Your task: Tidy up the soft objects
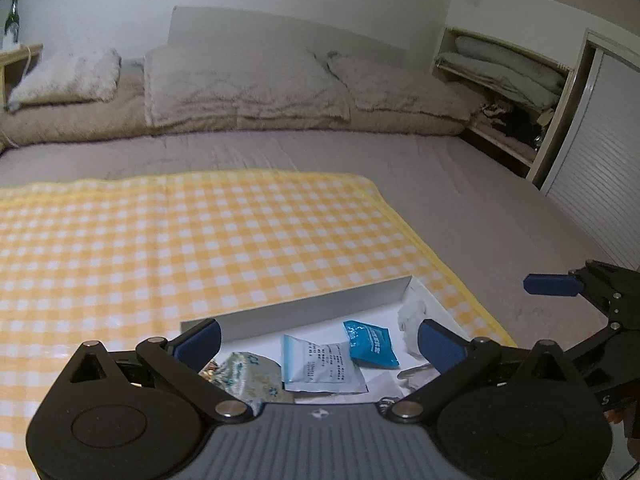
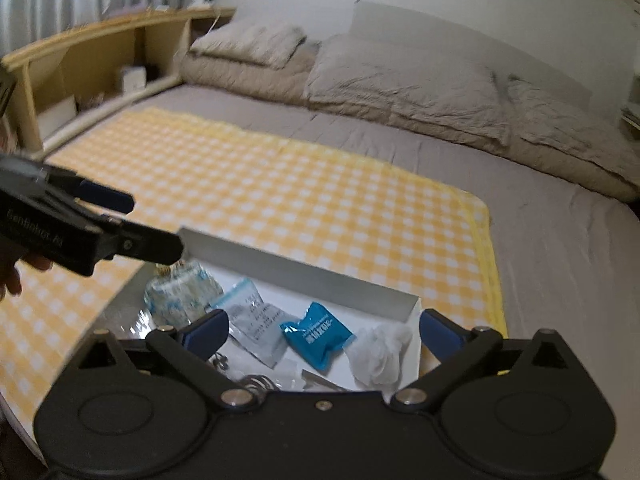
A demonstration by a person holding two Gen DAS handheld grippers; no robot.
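A white box (image 1: 320,300) sits on a yellow checked cloth (image 1: 200,232) spread over a bed (image 1: 460,184). It is low in the middle of both views. Inside lie a blue packet (image 1: 372,344), a white pouch with small print (image 1: 324,366), a shiny patterned bag (image 1: 252,376) and a crumpled white tissue (image 2: 380,352). Something that may be a metal key ring (image 2: 256,382) lies at the near edge, but it is blurry.

The left tool (image 1: 318,340) is above the box with its blue pads wide apart and nothing between them. The right tool (image 2: 324,334) is the same, spread wide and empty.
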